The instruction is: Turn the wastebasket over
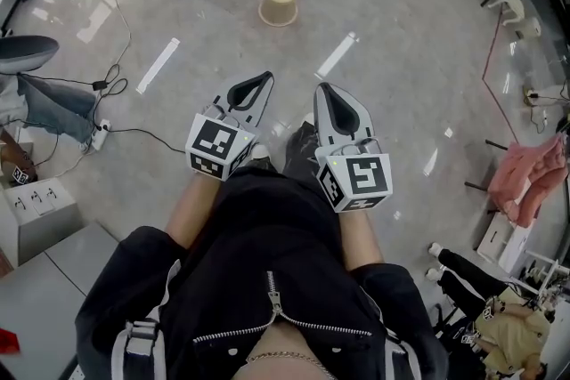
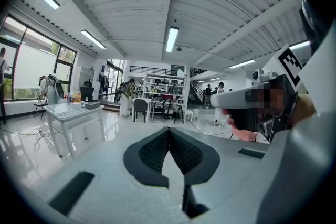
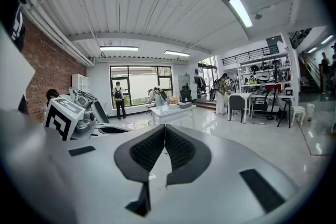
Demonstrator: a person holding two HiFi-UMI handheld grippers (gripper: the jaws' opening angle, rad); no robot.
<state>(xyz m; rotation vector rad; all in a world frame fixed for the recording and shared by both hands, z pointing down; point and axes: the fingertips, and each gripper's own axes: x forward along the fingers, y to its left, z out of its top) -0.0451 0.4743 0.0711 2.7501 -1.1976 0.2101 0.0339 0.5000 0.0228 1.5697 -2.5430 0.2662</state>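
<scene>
The pale, glossy floor [image 1: 392, 102] fills most of what lies below me, with a black cable [image 1: 134, 133] trailing across it on my left. My black jacket [image 1: 267, 254] takes up the bottom of the head view, and both forearms reach forward out of it.

The wastebasket [image 1: 278, 3], a small beige tub, stands on the floor well ahead of me, roughly in line with the gap between my two tools and touching neither. It looks narrower at the top than at the bottom, so it may be sitting mouth-down, though from this far I cannot be sure.

My left gripper [image 1: 264, 78] and right gripper [image 1: 322, 90] are side by side, close together, both pointing nearly level toward the basket. The left gripper view shows its black ribbed pads [image 2: 157, 150] pressed flat together with nothing between them. The right gripper's jaws are likewise closed tight and empty, pads [image 3: 178, 148] meeting along one seam.
</scene>
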